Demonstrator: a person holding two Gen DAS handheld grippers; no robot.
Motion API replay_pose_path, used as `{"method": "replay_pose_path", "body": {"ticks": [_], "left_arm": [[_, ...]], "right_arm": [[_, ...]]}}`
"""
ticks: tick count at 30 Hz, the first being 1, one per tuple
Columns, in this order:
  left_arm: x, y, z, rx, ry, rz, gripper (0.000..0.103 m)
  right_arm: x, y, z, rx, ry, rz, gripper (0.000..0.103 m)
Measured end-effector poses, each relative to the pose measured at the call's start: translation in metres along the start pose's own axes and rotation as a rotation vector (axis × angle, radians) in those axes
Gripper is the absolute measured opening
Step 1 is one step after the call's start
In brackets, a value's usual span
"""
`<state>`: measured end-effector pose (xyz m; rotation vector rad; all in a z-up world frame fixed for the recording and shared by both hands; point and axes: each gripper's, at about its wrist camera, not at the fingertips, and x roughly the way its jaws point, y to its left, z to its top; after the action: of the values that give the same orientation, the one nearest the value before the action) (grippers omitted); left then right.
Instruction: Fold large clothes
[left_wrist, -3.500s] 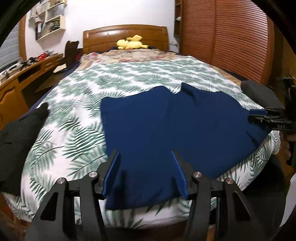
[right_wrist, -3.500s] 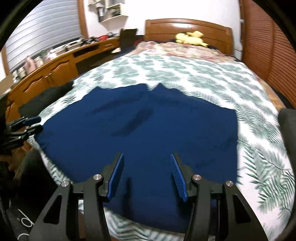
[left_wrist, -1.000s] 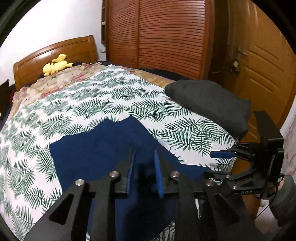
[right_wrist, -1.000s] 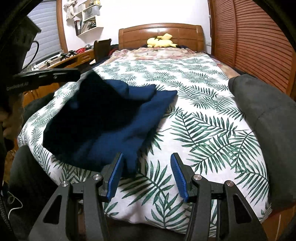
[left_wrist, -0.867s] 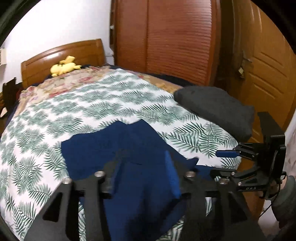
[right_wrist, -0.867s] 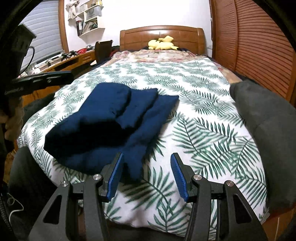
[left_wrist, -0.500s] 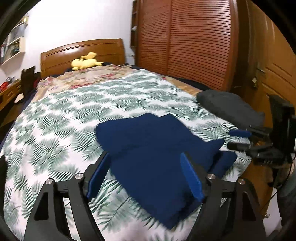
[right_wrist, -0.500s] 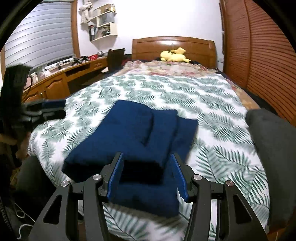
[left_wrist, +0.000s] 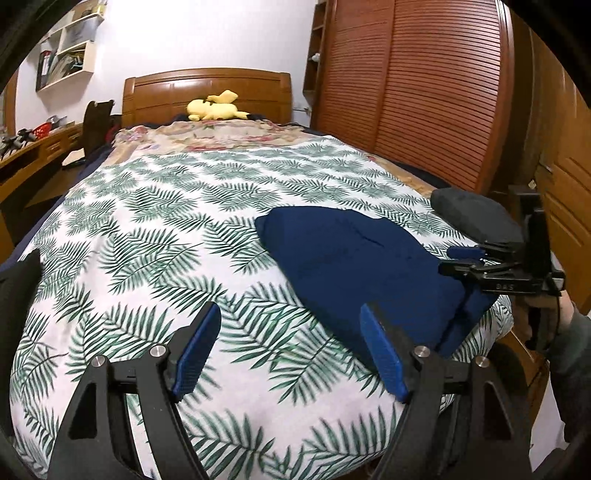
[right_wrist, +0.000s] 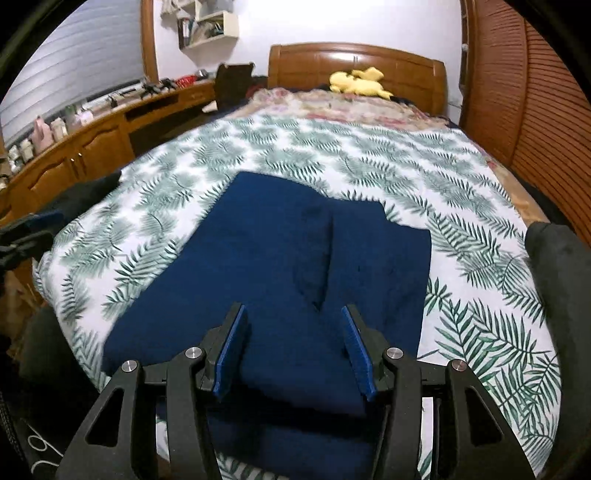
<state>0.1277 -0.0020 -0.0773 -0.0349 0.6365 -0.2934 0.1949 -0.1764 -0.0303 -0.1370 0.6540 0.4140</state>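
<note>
Clearly the left gripper (left_wrist: 290, 349) has nothing in it: seen from the left wrist, its blue pads stand wide apart over bare fern-print bedspread (left_wrist: 147, 236), and the navy garment (left_wrist: 362, 266) lies off to its right, near the foot corner of the bed. That garment is already doubled over into a thick slab, one edge drooping toward the mattress edge. Beyond it the right gripper (left_wrist: 460, 260) hovers at the cloth's far side, a grey folded pile (left_wrist: 476, 218) just behind.

From the right wrist, the right gripper (right_wrist: 293, 345) is about half open and empty too, pads poised above the near end of the navy garment (right_wrist: 280, 266), not pinching it. A seam-like ridge runs up the middle where layers overlap.

I'd judge the cloth soft, limp and fairly heavy for fabric, several layers deep. It will sag and slide apart if lifted by one point. Better to pinch through all layers at the two near corners, one gripper each.
</note>
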Motion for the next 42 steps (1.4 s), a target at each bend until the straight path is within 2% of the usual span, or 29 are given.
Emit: {"method": "replay_pose_path", "body": {"ticks": [6,11,12,13,14,15,16,24,26,28,32,35,38,40,42], "left_arm": [[-0.008,0.012,-0.006,-0.008,-0.004,0.018,0.078],[-0.01,0.015,-0.012,-0.014,-0.006,0.021,0.078],[-0.01,0.015,-0.013,-0.015,-0.005,0.02,0.078],[-0.009,0.015,-0.013,-0.016,-0.004,0.019,0.078],[-0.008,0.015,-0.014,-0.016,-0.002,0.018,0.078],[-0.008,0.013,-0.014,-0.016,-0.001,0.017,0.078],[-0.007,0.012,-0.014,-0.015,0.001,0.015,0.078],[-0.002,-0.002,-0.012,0.016,0.014,0.0,0.078],[-0.001,-0.007,-0.011,0.026,0.013,-0.006,0.078],[0.001,-0.011,-0.008,0.036,0.012,-0.014,0.078],[0.007,-0.022,-0.001,0.06,0.008,-0.029,0.078],[0.016,-0.029,0.006,0.087,0.005,-0.039,0.078],[0.033,-0.035,0.014,0.114,0.011,-0.051,0.078],[0.046,-0.039,0.019,0.132,0.014,-0.061,0.078],[0.059,-0.043,0.024,0.15,0.018,-0.065,0.078]], "right_arm": [[0.022,-0.008,0.002,0.053,0.079,0.032,0.056],[0.03,0.003,0.0,0.014,0.114,0.044,0.056],[0.03,0.004,0.0,0.009,0.114,0.042,0.052],[0.028,0.004,0.001,0.002,0.109,0.05,0.04],[0.027,0.006,0.002,-0.005,0.101,0.054,0.033],[0.024,0.005,0.004,-0.013,0.089,0.048,0.019],[0.02,0.004,0.005,-0.016,0.075,0.051,0.013],[-0.06,-0.002,0.012,-0.002,-0.15,-0.021,0.009],[-0.071,-0.006,0.009,0.008,-0.156,-0.037,0.009],[-0.069,-0.011,0.002,0.012,-0.123,-0.061,0.009],[-0.046,-0.017,-0.013,0.047,-0.035,-0.063,0.011],[-0.044,-0.017,-0.015,0.07,-0.034,-0.06,0.014],[-0.045,-0.016,-0.014,0.07,-0.037,-0.1,0.028],[-0.044,-0.017,-0.016,0.083,-0.035,-0.123,0.047],[-0.04,-0.021,-0.018,0.103,-0.029,-0.137,0.058]]}}
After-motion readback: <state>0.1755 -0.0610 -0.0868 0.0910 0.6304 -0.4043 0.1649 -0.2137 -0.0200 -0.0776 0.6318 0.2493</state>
